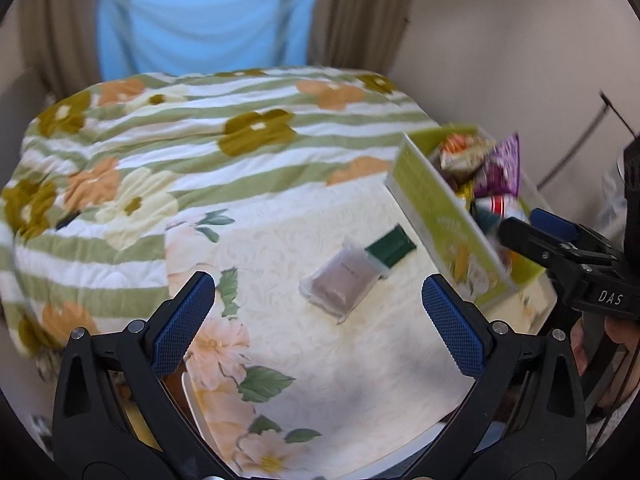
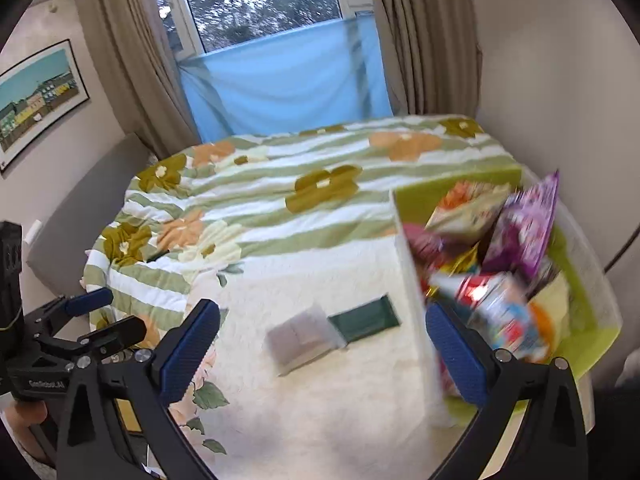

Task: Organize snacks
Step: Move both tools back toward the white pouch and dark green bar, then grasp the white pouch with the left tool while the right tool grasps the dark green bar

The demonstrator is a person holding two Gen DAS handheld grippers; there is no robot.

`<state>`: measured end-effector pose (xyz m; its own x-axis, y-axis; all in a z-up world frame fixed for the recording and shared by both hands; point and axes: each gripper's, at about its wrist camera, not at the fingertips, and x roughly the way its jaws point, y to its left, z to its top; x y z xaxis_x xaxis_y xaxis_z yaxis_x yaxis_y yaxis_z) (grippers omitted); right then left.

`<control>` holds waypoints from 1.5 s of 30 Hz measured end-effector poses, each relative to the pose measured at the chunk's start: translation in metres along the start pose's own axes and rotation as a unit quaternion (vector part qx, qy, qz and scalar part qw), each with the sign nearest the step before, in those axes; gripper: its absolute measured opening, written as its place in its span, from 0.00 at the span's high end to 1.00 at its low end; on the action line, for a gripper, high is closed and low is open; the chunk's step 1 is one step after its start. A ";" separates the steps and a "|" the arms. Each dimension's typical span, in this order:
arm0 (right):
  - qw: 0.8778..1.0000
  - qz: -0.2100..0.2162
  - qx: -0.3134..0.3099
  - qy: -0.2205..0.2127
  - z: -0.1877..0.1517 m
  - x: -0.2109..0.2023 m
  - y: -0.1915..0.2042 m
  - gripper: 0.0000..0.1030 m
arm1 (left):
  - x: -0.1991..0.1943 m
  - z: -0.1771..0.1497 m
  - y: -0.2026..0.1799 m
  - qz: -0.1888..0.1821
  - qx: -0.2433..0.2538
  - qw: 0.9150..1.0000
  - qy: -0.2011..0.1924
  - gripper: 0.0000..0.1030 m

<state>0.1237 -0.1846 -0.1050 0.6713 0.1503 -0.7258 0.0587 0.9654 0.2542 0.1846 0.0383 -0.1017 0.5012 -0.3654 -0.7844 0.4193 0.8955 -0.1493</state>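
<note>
A green box [image 1: 444,216] stands at the right of the floral tablecloth [image 1: 320,360], filled with several snack packets [image 1: 480,164]. It also shows in the right wrist view [image 2: 416,300], with its packets [image 2: 520,232]. A clear packet with brown contents [image 1: 342,282] and a dark green packet [image 1: 391,249] lie on the cloth left of the box; both show in the right wrist view, clear packet [image 2: 302,338], green packet [image 2: 366,322]. My left gripper [image 1: 318,322] is open and empty above the cloth. My right gripper [image 2: 322,350] is open and empty, its right finger beside the box.
A bed with a striped floral quilt [image 2: 280,184] lies behind the table. A window with a blue sheet [image 2: 288,84] and beige curtains is at the back. A framed picture [image 2: 36,100] hangs on the left wall.
</note>
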 end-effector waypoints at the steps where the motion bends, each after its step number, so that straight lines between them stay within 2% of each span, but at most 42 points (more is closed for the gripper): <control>1: 1.000 -0.001 0.008 0.002 -0.004 0.005 0.002 0.00 | 0.009 -0.001 -0.001 -0.002 0.009 1.000 0.006 0.01; 6: 0.997 -0.036 0.070 0.018 -0.028 0.038 0.001 0.00 | 0.073 -0.015 -0.002 -0.037 0.050 0.996 0.059 0.01; 10: 0.989 -0.061 0.129 0.030 -0.047 0.069 -0.011 0.00 | 0.118 -0.027 0.000 -0.044 0.062 0.994 0.083 0.01; 18: 0.976 -0.076 0.202 0.019 -0.066 0.106 -0.031 0.00 | 0.189 -0.031 -0.015 -0.061 0.117 0.987 0.092 0.01; 22: 0.971 -0.085 0.222 0.012 -0.067 0.112 -0.039 0.00 | 0.219 -0.027 -0.031 -0.080 0.150 0.980 0.100 0.01; 24: 0.969 -0.083 0.233 0.012 -0.069 0.113 -0.043 0.00 | 0.232 -0.028 -0.041 -0.082 0.166 0.977 0.110 0.04; 26: 0.967 -0.083 0.241 0.013 -0.070 0.112 -0.046 0.01 | 0.240 -0.028 -0.043 -0.088 0.164 0.975 0.121 0.21; 28: 0.965 -0.081 0.247 0.021 -0.069 0.116 -0.050 0.01 | 0.240 -0.028 -0.043 -0.087 0.168 0.975 0.113 0.25; 31: 0.964 -0.082 0.250 0.035 -0.066 0.126 -0.054 0.01 | 0.239 -0.025 -0.040 -0.086 0.168 0.975 0.113 0.36; 38: 0.969 -0.086 0.227 0.048 -0.059 0.152 -0.049 0.01 | 0.234 -0.018 -0.006 -0.057 0.128 0.983 0.122 0.37; 44: 0.973 -0.114 0.187 0.075 -0.052 0.190 -0.047 0.05 | 0.226 -0.018 0.041 -0.021 0.061 0.990 0.124 0.37; 45: 0.975 -0.124 0.170 0.067 -0.049 0.192 -0.044 0.05 | 0.224 -0.018 0.045 -0.020 0.056 0.990 0.124 0.37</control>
<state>0.2142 -0.1883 -0.2867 0.5044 -0.0303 -0.8629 0.4641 0.8522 0.2414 0.3024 0.0015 -0.2955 0.2872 -0.3134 -0.9051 0.5239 0.8425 -0.1255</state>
